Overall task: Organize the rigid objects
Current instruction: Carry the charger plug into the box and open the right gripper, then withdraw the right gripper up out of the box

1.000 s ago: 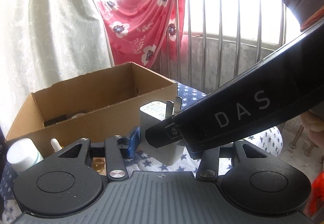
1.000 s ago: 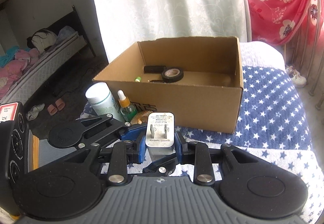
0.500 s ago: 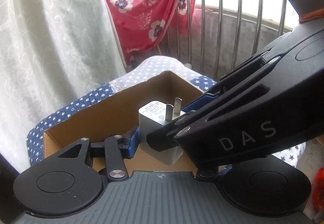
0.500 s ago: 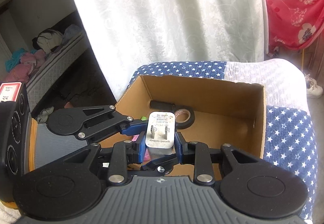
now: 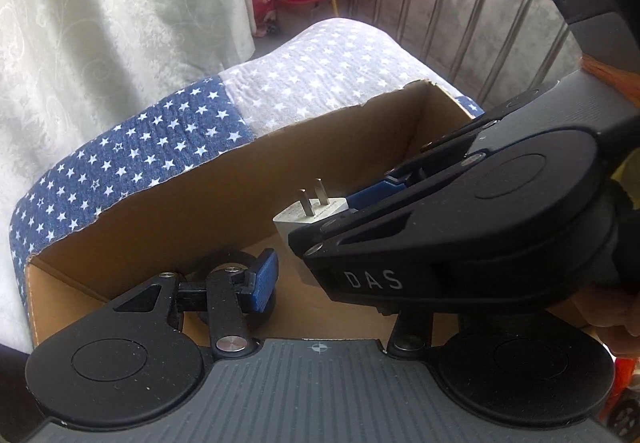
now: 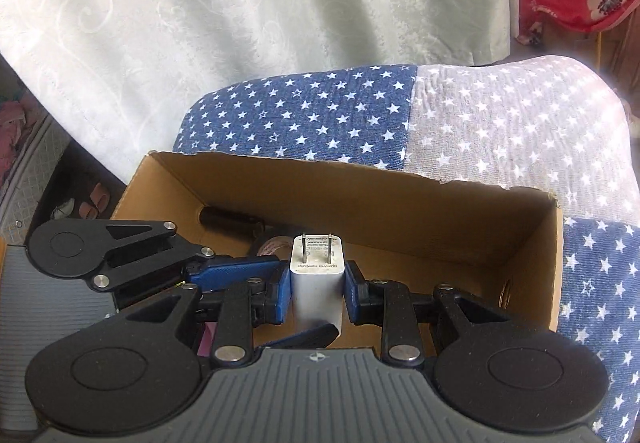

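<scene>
The charger (image 6: 317, 285) is clamped upright, prongs up, between the blue pads of the right tongs (image 6: 316, 293), above the open box (image 6: 554, 271) near its near wall. The left tongs (image 5: 328, 279) are held partly open and empty just left of it. Open floor is seen at the box's right end; tape (image 6: 272, 245) lies far left.

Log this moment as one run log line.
right gripper: shut on white charger | left gripper: open, empty | position: over cardboard box | box holds: tape roll
</scene>
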